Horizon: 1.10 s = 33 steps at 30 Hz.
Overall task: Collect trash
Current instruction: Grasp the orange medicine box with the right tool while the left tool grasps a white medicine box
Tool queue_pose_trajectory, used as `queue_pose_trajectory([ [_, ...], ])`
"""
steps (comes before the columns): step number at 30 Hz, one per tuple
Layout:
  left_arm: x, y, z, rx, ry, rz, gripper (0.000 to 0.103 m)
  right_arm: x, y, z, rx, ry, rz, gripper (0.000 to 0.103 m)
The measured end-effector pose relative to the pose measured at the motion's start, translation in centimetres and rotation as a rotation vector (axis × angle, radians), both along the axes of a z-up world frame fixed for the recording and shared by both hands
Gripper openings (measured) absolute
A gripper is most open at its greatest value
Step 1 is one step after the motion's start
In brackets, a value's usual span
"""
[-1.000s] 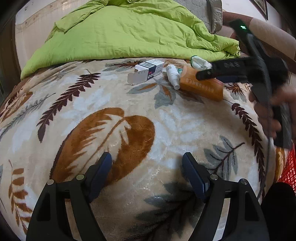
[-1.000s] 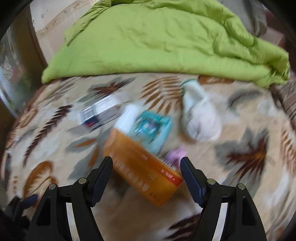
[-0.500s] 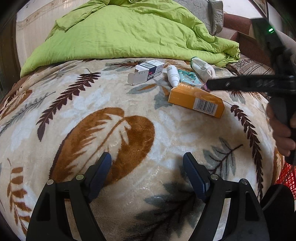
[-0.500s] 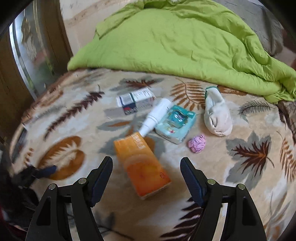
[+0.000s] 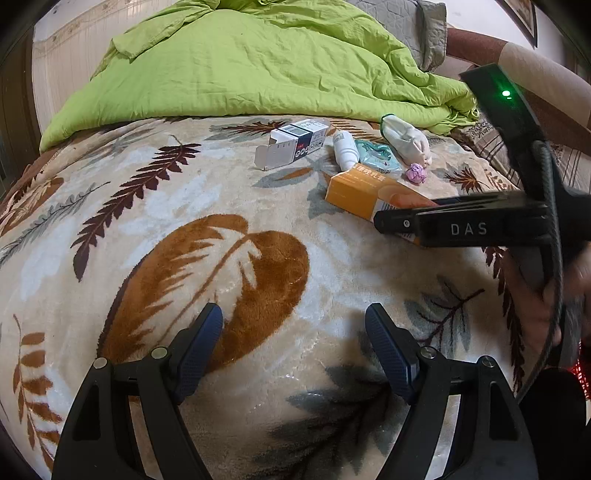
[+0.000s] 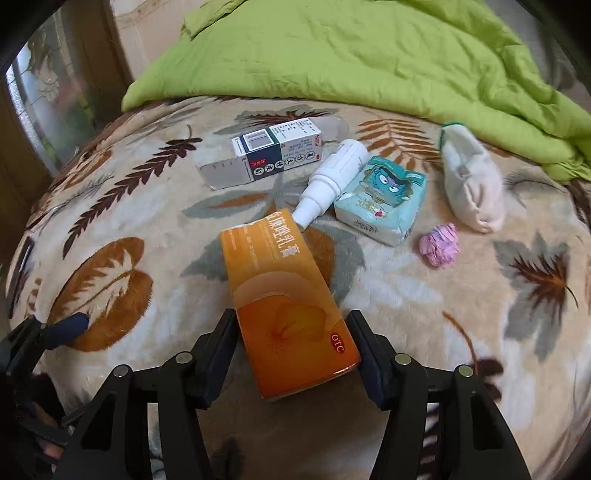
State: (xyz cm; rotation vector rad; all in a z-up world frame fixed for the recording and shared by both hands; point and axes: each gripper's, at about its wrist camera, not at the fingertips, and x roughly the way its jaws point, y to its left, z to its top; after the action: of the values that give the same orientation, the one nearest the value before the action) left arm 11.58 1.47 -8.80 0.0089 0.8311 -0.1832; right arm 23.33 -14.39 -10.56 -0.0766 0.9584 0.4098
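Trash lies clustered on the leaf-patterned fleece blanket point(image 6: 424, 306): the orange rectangular cardboard box point(image 6: 284, 295) sits between the spread fingers of the right gripper point(image 6: 291, 343), not clamped. At its 12 o'clock lies a white plastic bottle point(image 6: 332, 181). The left gripper point(image 5: 293, 339) is open over bare blanket.

Bed point(image 5: 155, 236) covered by cream fleece blanket with brown and grey leaf print. Green duvet point(image 5: 258, 62) heaped at far end. Grey quilted pillow point(image 5: 424, 29) seen behind it. Pale panelled wall point(image 5: 66, 59) at left; wooden glazed door point(image 6: 48, 107) beside bed.
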Motion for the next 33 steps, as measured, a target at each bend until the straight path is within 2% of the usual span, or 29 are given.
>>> queue_pose_trajectory([
  [2,0.0,0.0,0.0,-0.002,0.001,-0.001,0.079,-1.1,-0.4,0.3,0.045,-0.001,-0.063,0.058],
  [3,0.0,0.0,0.0,-0.003,0.001,-0.002,0.079,-1.9,-0.7,0.5,0.072,-0.009,-0.096,0.050],
  [7,0.1,-0.1,0.4,-0.012,0.011,-0.013,0.079,-5.3,-2.5,1.5,0.172,-0.037,-0.190,0.050],
  [10,0.5,-0.3,1.1,-0.006,0.002,-0.020,0.079,-7.5,-3.9,1.2,0.183,-0.063,-0.260,0.050],
  [14,2.3,-0.7,3.3,-0.004,-0.029,-0.043,0.079,-7.8,-5.1,1.2,0.204,-0.079,-0.320,0.050],
  [17,4.9,-0.8,5.0,-0.008,-0.040,-0.070,0.079,-7.0,-5.4,0.6,0.225,-0.045,-0.331,0.050],
  [20,8.3,-1.2,5.7,0.042,-0.053,-0.104,0.079,-7.1,-5.8,0.6,0.243,-0.045,-0.329,0.050],
  [25,14.6,-1.7,5.4,0.107,-0.026,-0.124,0.079,-7.2,-6.4,0.5,0.289,-0.044,-0.339,0.050],
  [33,21.6,-4.6,2.2,0.254,0.024,-0.202,0.079,-6.8,-6.6,0.1,0.321,-0.030,-0.336,0.051],
])
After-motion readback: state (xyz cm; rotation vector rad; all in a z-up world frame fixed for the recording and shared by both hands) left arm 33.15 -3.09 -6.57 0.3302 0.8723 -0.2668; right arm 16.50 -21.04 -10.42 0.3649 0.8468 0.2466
